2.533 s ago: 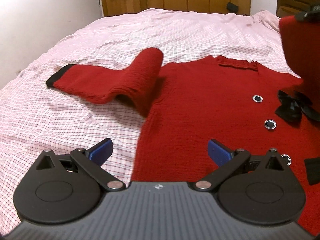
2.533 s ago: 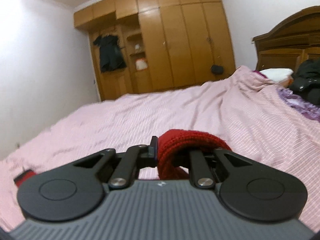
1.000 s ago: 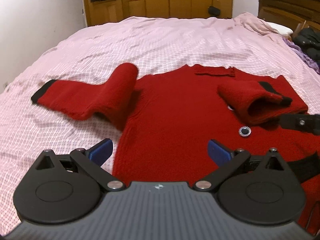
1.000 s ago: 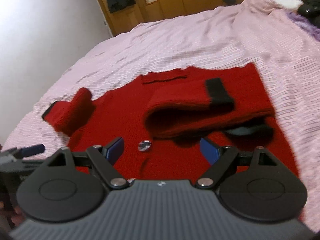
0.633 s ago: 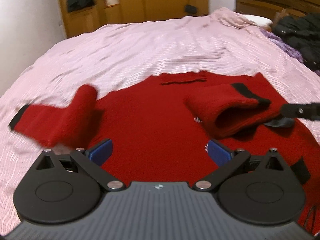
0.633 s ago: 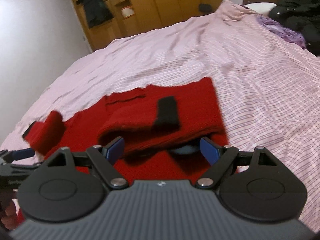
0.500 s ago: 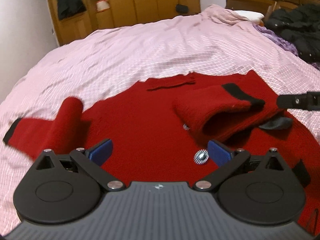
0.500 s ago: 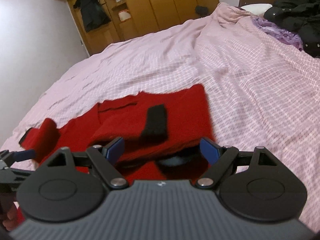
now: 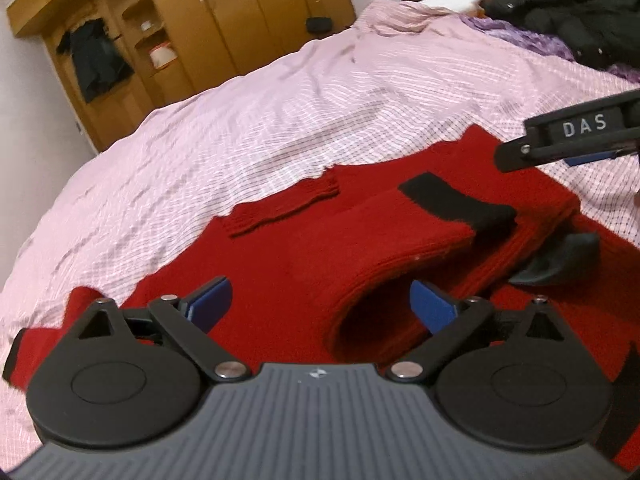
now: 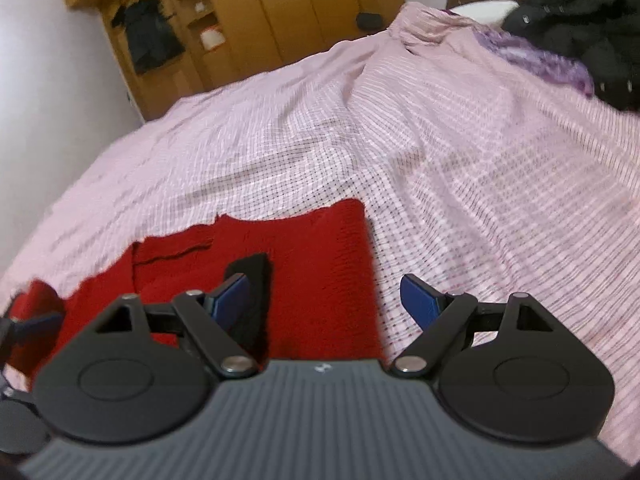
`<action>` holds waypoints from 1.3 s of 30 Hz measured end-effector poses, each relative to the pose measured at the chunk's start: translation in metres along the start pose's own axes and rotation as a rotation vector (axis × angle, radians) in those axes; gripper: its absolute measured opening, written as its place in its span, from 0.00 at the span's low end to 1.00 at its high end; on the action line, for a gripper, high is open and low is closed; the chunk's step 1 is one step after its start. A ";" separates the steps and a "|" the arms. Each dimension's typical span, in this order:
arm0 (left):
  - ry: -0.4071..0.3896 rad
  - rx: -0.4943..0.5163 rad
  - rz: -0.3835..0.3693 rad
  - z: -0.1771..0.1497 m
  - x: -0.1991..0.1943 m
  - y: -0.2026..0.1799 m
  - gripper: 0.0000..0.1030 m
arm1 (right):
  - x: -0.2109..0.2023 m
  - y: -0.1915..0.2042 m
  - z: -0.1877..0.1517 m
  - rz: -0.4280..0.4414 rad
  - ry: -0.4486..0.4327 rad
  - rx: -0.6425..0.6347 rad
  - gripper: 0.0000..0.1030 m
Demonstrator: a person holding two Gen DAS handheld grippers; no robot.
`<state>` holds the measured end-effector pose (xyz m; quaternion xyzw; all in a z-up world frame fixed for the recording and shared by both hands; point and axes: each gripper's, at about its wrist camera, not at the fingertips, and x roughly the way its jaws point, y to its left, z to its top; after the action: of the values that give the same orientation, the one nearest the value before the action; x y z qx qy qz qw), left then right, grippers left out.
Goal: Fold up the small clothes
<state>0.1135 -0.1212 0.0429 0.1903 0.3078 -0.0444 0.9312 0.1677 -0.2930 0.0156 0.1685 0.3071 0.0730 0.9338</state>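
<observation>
A red knitted sweater [image 9: 288,248] lies flat on a pink checked bedspread [image 9: 280,120], its neckline [image 9: 282,204] turned toward the far wooden wardrobe [image 9: 240,20]. At the left edge of the left wrist view, the sweater's left sleeve [image 9: 80,304] stretches outward across the bedspread, humped up near the shoulder, with its black cuff [image 9: 10,354] just showing behind the gripper body. The left gripper [image 9: 320,306] hangs over the lower chest of the sweater with its blue pads [image 9: 210,302] spread wide and nothing between them; neither pad touches the knit. To the right of that, the other sleeve [image 9: 400,240] is folded across the front of the sweater, bulging into an open loop, and its black cuff [image 9: 456,202] lies on top near the neckline. A dark bow [image 9: 560,258] peeks out from under this folded sleeve. Farther right, the right gripper [image 10: 326,294] hovers above the sweater's right edge, jaws standing wide and empty: one blue pad [image 10: 230,296] sits over the black cuff, the other over bare bedspread. From the left wrist view one of its black fingers [image 9: 568,140] reaches in from the right border, marked "DAS". Dark clothing [image 9: 568,12] and a purple fabric [image 9: 520,36] are piled at the far right corner of the bed.
</observation>
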 end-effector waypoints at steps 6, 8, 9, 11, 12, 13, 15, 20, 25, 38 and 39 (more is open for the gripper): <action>-0.099 0.097 0.042 -0.003 0.019 -0.027 0.85 | 0.009 -0.009 -0.009 0.029 -0.019 -0.014 0.82; -0.096 0.105 0.043 -0.002 0.027 -0.032 0.49 | 0.011 -0.014 -0.011 0.031 -0.022 0.012 0.82; -0.075 0.080 0.035 0.000 0.033 -0.032 0.40 | 0.012 -0.017 -0.011 0.033 -0.021 0.024 0.82; -0.057 0.005 0.015 0.003 0.040 -0.025 0.24 | 0.012 -0.021 -0.012 0.037 -0.026 0.036 0.82; -0.058 -0.037 0.008 0.004 0.040 -0.019 0.21 | 0.011 -0.022 -0.012 0.039 -0.028 0.039 0.82; -0.063 -0.073 0.008 0.005 0.039 -0.013 0.19 | 0.011 -0.022 -0.012 0.041 -0.030 0.039 0.82; -0.079 -0.122 0.041 0.006 0.035 0.000 0.19 | 0.010 -0.021 -0.012 0.043 -0.035 0.034 0.82; -0.072 -0.276 0.105 -0.002 0.031 0.049 0.20 | 0.012 -0.020 -0.014 0.039 -0.030 0.023 0.82; -0.016 -0.373 0.099 -0.027 0.032 0.088 0.48 | 0.014 -0.019 -0.015 0.029 -0.024 0.015 0.82; 0.046 -0.558 0.119 -0.077 0.029 0.147 0.56 | 0.018 -0.015 -0.017 0.006 -0.013 -0.027 0.82; 0.043 -0.565 0.122 -0.077 0.031 0.150 0.56 | 0.018 -0.014 -0.017 0.006 -0.013 -0.030 0.82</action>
<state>0.1255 0.0479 0.0173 -0.0577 0.3158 0.1035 0.9414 0.1724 -0.2975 -0.0125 0.1557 0.2996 0.0793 0.9379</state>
